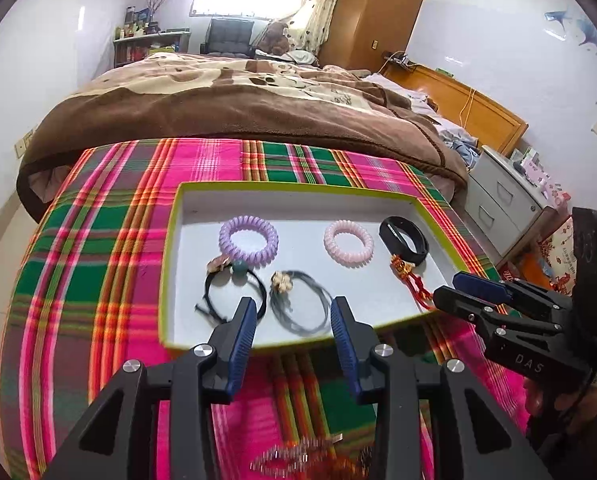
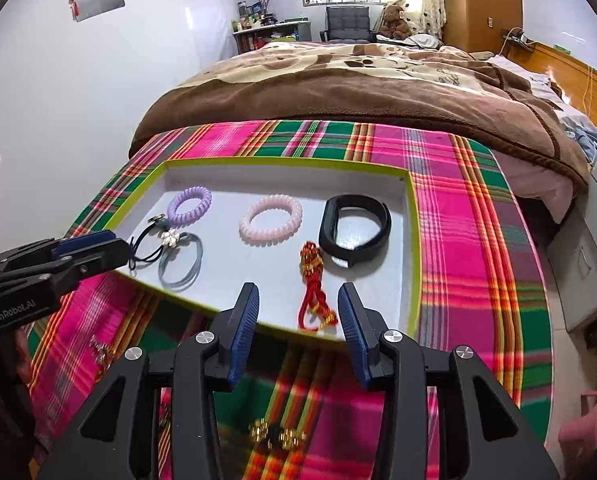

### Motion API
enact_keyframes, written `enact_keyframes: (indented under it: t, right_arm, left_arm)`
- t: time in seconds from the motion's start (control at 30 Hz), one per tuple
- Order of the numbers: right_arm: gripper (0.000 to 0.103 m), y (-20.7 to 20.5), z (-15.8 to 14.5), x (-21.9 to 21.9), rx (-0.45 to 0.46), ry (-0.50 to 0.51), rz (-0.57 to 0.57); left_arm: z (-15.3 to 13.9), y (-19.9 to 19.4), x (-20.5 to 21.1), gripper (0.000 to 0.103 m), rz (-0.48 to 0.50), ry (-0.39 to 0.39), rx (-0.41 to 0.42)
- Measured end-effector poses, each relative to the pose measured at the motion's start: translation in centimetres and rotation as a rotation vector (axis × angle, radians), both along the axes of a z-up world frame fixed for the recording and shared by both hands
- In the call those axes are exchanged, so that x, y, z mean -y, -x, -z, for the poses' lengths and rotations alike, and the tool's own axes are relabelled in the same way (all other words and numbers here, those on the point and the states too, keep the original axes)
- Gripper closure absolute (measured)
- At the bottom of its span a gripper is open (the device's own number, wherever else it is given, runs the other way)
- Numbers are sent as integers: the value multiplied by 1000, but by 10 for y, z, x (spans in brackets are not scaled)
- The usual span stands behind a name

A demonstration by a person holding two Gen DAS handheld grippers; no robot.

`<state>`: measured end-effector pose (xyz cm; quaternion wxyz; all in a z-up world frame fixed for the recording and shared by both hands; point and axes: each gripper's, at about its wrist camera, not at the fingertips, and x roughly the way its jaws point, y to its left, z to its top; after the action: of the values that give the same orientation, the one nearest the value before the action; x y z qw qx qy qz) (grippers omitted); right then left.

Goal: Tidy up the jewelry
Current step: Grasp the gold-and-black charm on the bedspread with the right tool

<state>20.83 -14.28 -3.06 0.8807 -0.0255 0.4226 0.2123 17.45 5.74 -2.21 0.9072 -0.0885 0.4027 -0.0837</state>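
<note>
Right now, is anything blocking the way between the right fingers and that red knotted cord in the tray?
Nothing visible. The red cord lies in the tray just beyond the open right fingers, with only the low tray rim between.

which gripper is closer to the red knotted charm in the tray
Right. The right gripper is open with the red knotted charm lying just ahead between its fingertips. The left gripper is over the grey hair tie, further along the tray.
</note>
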Motion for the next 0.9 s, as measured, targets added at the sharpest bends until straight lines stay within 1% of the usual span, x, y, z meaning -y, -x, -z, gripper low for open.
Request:
enact_keyframes:
  t: [0.07,0.17,0.3,0.53,0.8,0.9]
  right_arm:
    - [60,6,-1,3,3,-1,2]
    - [54,15,-3,9,12,-17,11]
    - [54,27,-3,18,16,-25,22]
    - [54,46,-5,35,22,-52,37]
    - [54,67,10,40,-13,-46,14]
    - [53,71,15,37,-23,-40,-3]
  left_arm:
    - [-3,10,-2,65,0,-1,11]
    - [-6,23,-6,64,-13,9,25]
    - [-10,41,-12,64,-29,3,40]
    - [-10,71,-20,64,-51,15,55]
    - [-2,102,-26,64,-63,20,48]
    - [1,112,-32,63,-82,37,44]
